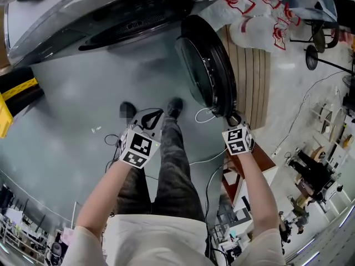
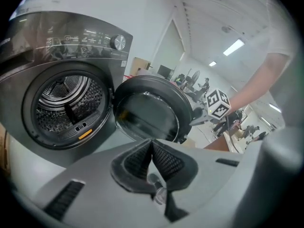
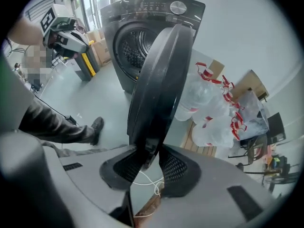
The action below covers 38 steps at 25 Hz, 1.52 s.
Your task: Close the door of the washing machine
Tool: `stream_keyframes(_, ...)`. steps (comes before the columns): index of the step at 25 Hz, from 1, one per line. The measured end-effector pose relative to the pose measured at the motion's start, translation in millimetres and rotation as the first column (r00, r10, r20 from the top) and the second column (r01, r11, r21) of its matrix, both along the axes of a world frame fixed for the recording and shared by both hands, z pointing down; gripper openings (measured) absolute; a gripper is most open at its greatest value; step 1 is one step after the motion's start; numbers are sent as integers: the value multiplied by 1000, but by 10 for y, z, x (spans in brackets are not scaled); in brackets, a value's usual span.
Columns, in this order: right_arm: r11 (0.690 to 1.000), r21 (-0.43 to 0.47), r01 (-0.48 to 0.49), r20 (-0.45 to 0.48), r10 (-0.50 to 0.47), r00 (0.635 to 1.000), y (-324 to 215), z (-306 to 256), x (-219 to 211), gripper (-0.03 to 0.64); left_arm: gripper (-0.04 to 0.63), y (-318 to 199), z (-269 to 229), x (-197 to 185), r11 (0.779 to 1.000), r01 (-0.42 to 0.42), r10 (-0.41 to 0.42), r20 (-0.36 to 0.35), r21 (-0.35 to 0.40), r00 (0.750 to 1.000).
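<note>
The door (image 3: 161, 80) of the washing machine (image 3: 142, 8) is wide open. It swings out toward the right claw (image 3: 153, 152), so this claw sees it edge on. The edge far from the hinge goes down right between this claw's two jaws. The jaws look squeezed on that edge. The spot where the right-hand jaw meets it is dark, so I think it is gripped but am not fully sure. Holding the door there makes sense, because a small push that far from the hinge swings it most easily.

The round hole of the drum (image 2: 66, 99) is past the door, ahead and to the left of the right claw. The door must swing that way until it covers the hole. It does not cover any of it yet, so I judge the job is just at its start.

The left claw (image 2: 152, 144) has its jaws pressed together with nothing in them. The door is ahead of it and well apart. This claw is out of the door's path, likely so it does not get bumped.

White bags with red ties (image 3: 209, 103) lie to the right of the right claw, behind the door. A white cable (image 3: 148, 182) lies on the floor under that claw. Both are away from the swing, so they should not get in the way.
</note>
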State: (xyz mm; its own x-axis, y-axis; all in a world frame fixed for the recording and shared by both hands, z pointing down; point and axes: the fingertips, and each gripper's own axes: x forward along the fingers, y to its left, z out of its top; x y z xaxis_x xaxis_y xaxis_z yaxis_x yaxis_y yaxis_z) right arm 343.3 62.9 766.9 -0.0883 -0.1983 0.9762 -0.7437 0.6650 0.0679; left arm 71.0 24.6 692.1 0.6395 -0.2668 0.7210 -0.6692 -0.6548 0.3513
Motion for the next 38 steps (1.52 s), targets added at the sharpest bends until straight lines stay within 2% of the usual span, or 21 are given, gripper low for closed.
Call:
stream_keyframes(7,998,-66,11,131,-3,991,327,14,-964,163,9,103,55,-462,999,38,-38,12,-12,999)
stream_keyframes(9,997,-75,-13,176,26,984,376,20,-1244,172,9,162,90,-627,999,48,-47,21,-18,999)
stream_keyframes(12,992,-78,-100,244,116,963,356,50,-1614,176,9,221,170,-843,997,74,-73,32,-29,997)
stream_keyframes(17,976,-98,-193,267,212,940,331,60,-2188,184,9,279,268,-1174,992,120,-118,42,-43,992)
stream_keyframes(23,968,-135,-212,353,247,902,220,33,-2945,195,9,309,325,-1518,984,168,-166,47,-50,985)
stream_keyframes(28,960,-169,-222,445,275,852,2,24,-3523,202,9,177,339,-1843,973,228,-226,53,-36,973)
stream_keyframes(31,964,-171,-205,475,263,840,-125,5,-3812,201,9,110,322,-2037,964,265,-263,54,-32,963)
stream_keyframes(38,987,-125,-101,506,150,850,-461,-23,-4351,199,9,-2,341,-2422,942,337,-335,59,-15,940)
